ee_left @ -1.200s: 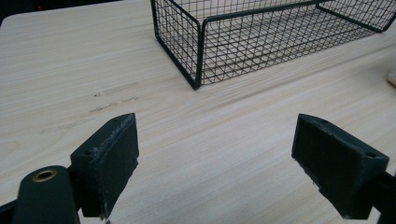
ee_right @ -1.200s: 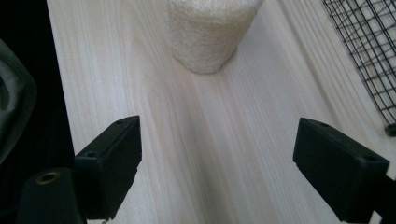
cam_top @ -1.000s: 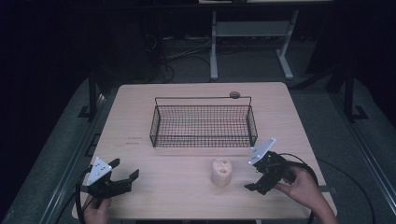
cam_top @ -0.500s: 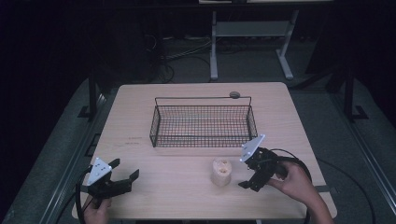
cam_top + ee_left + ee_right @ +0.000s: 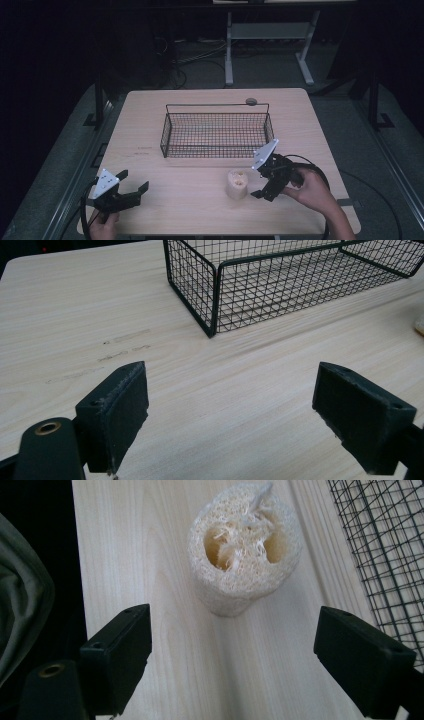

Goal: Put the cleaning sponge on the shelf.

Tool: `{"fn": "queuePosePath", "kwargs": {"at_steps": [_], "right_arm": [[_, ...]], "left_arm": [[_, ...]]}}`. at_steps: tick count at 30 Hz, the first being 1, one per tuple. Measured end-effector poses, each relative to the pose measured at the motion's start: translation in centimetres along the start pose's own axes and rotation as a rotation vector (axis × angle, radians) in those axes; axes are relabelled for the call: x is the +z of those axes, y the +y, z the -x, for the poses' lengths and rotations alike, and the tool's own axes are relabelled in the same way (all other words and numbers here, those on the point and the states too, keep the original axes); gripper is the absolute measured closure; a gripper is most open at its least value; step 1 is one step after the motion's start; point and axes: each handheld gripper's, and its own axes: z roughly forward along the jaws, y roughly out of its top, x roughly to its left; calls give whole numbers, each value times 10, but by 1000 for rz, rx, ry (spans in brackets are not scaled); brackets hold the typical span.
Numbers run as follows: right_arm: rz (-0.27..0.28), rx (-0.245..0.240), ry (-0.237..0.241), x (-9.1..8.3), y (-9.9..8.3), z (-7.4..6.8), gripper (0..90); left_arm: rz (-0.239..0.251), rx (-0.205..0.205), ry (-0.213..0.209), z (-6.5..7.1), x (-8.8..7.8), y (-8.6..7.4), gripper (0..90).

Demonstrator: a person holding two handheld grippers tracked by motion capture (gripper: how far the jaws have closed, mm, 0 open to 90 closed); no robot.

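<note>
The loofah [image 5: 245, 547] stands on end on the table [image 5: 165, 210], near the front edge and just in front of the basket [image 5: 216, 131]. It is light and soft. If I bump it with one jaw, I think it may tip and roll off the table. If I squeeze too high, it may squash and slip out.

My right gripper [image 5: 266, 181] sits just beside it, wide open, holding nothing, jaws pointing at it. My right hand [image 5: 311, 189] holds it low and tilted down. My left gripper [image 5: 131, 184] waits well apart, wide open and holding nothing too.
</note>
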Motion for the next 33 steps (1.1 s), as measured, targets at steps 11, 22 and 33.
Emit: {"fn": "queuePosePath", "kwargs": {"at_steps": [11,22,33], "right_arm": [[-21,-18,22,6,12,1,149],[-42,-32,36,10,22,2,149],[-51,-41,48,15,32,3,149]], "left_arm": [[0,-3,1,-1,0,0,139],[0,-1,-2,0,0,0,139],[0,0,-1,0,0,0,139]]}}
